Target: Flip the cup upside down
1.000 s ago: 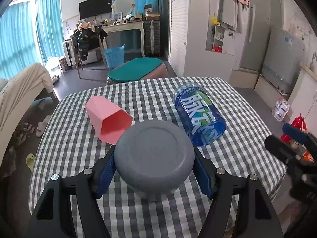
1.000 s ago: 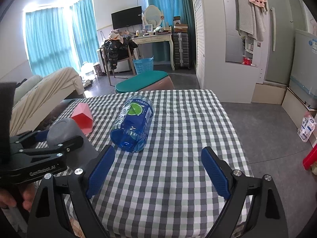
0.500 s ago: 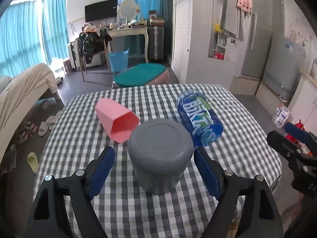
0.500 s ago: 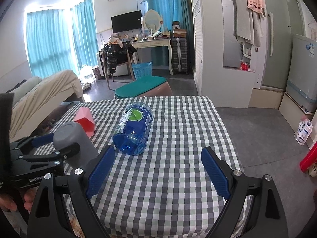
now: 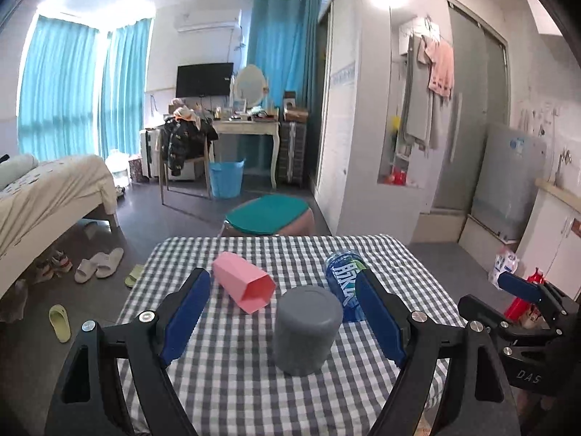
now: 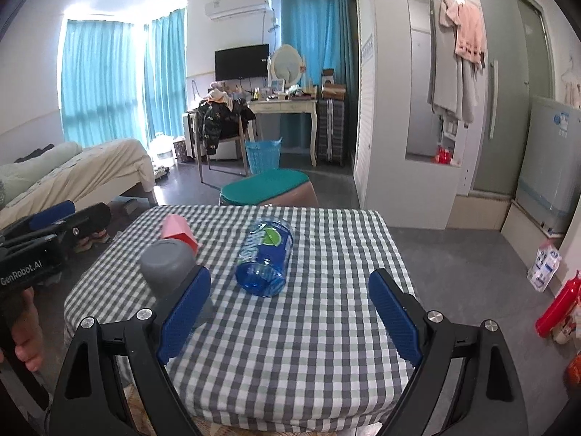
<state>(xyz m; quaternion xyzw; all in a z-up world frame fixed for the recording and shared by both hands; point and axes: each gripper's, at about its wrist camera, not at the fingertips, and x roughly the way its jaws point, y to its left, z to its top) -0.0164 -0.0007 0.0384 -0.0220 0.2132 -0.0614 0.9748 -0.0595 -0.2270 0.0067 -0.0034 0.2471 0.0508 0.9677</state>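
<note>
The grey cup point(image 5: 307, 328) stands upside down, base up, on the checked tablecloth point(image 5: 232, 392). It also shows in the right wrist view point(image 6: 167, 266) at the table's left side. My left gripper point(image 5: 283, 309) is open and empty, drawn back from the cup, its blue pads wide apart on either side of it. My right gripper point(image 6: 289, 312) is open and empty over the table's near right part, apart from the cup.
A pink cup point(image 5: 242, 286) lies on its side behind the grey cup. A blue water bottle point(image 5: 343, 283) lies on its side to the right. A teal-topped stool point(image 5: 268, 214) stands beyond the table's far edge. A red bottle point(image 6: 557, 305) is on the floor at right.
My left gripper opened, let go of the grey cup and pulled back and up from it. The cup now stands free on the cloth. The right gripper drew back a little.
</note>
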